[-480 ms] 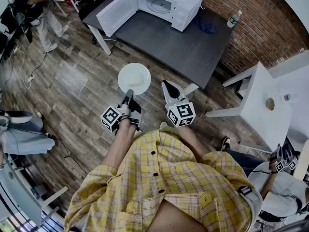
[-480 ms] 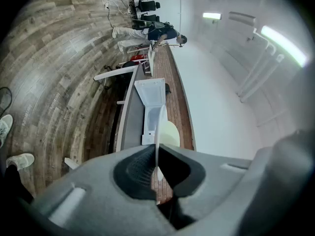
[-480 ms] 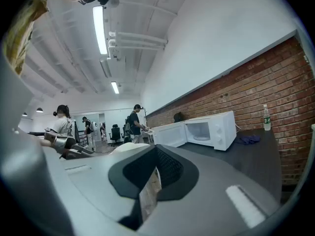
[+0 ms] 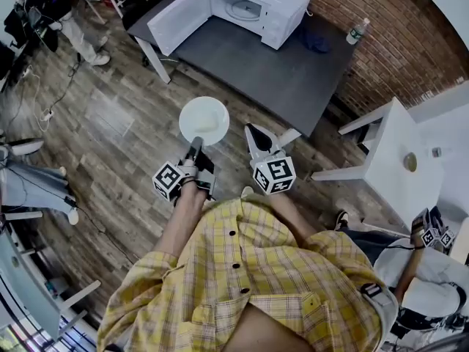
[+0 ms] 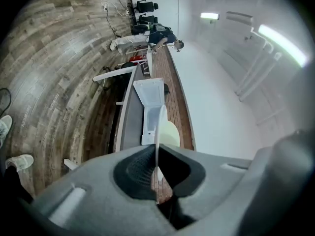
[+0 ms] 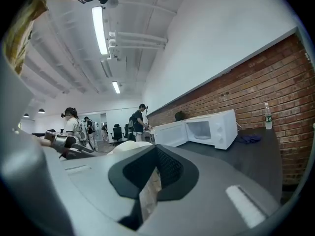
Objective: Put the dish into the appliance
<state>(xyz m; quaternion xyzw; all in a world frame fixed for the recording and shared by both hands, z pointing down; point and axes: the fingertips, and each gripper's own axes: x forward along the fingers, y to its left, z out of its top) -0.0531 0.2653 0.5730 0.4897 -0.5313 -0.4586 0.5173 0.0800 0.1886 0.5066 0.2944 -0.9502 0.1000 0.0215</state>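
Observation:
I carry a round white dish (image 4: pixel 204 119) above the wood floor, with my left gripper (image 4: pixel 195 147) shut on its near rim. In the left gripper view the dish (image 5: pixel 157 127) shows edge-on as a thin white line between the jaws of the left gripper (image 5: pixel 157 167). The white microwave (image 4: pixel 249 6) stands ahead on a dark table (image 4: pixel 293 72), its door (image 4: pixel 178 17) swung wide open to the left. My right gripper (image 4: pixel 255 133) hovers just right of the dish, shut and empty. In the right gripper view, past the right gripper (image 6: pixel 150 181), I see the microwave (image 6: pixel 206 128) and the dish (image 6: pixel 129 146).
A blue cloth (image 4: pixel 316 39) and a water bottle (image 4: pixel 355 28) sit on the table right of the microwave. A white table (image 4: pixel 399 160) stands at the right by the brick wall. People work at the far left (image 4: pixel 51 2), with cables on the floor.
Both grippers and the dish have hardly moved. The people at the left edge of the head view have shifted position.

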